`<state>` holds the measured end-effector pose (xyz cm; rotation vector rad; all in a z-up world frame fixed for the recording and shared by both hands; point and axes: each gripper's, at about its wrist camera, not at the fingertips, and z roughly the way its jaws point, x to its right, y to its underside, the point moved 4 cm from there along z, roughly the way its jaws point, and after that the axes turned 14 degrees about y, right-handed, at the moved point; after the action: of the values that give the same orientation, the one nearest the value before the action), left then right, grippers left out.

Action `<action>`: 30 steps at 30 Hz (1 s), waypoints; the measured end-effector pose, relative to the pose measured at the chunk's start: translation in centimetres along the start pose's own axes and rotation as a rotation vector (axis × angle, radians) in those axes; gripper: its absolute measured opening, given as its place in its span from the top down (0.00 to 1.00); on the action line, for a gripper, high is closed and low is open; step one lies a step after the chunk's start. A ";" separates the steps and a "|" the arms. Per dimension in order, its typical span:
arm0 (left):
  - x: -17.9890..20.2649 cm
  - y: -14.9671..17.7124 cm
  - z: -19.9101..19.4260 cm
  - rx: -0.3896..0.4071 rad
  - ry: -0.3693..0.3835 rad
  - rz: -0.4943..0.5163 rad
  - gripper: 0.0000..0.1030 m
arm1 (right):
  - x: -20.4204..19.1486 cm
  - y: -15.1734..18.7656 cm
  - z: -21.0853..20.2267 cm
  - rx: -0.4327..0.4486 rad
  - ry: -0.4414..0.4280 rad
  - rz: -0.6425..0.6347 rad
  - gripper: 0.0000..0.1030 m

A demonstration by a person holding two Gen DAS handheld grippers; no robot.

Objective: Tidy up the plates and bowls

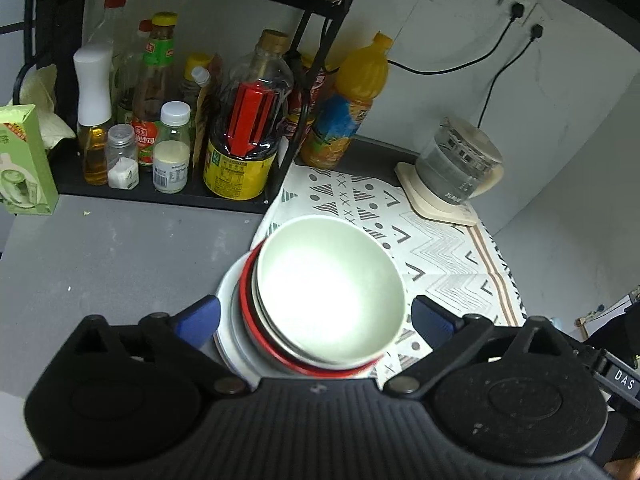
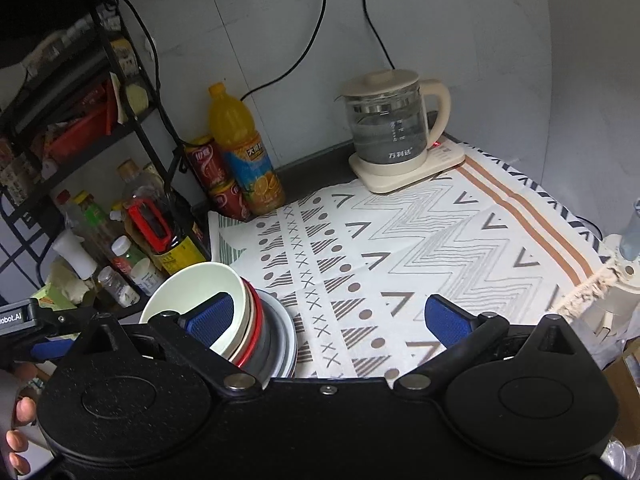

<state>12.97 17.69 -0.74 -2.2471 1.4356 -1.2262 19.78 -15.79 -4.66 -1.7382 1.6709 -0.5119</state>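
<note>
Stacking is looking done: pale bowl [image 1: 330,296] is sitting atop nested plates [image 1: 236,320] at the patterned cloth [image 2: 420,240] edge, 6 o'clock. Left gripper [image 1: 316,316] and right gripper [image 2: 334,316] are gaping wide, holding nothing.
</note>
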 end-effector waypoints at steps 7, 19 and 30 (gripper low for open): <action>1.2 2.3 -2.1 0.004 0.013 0.021 0.01 | 1.3 1.4 -2.7 0.036 0.012 0.007 0.00; 3.0 5.4 -5.6 0.034 0.036 0.096 0.01 | 2.4 4.2 -6.0 0.072 0.066 -0.007 0.00; 2.7 7.6 -7.4 0.048 -0.004 0.145 0.01 | 2.5 6.3 -8.0 0.075 0.073 -0.020 0.00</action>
<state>3.09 13.41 1.09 -2.0731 1.5211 -1.1968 10.06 -19.53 -3.84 -1.7018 1.6644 -0.6459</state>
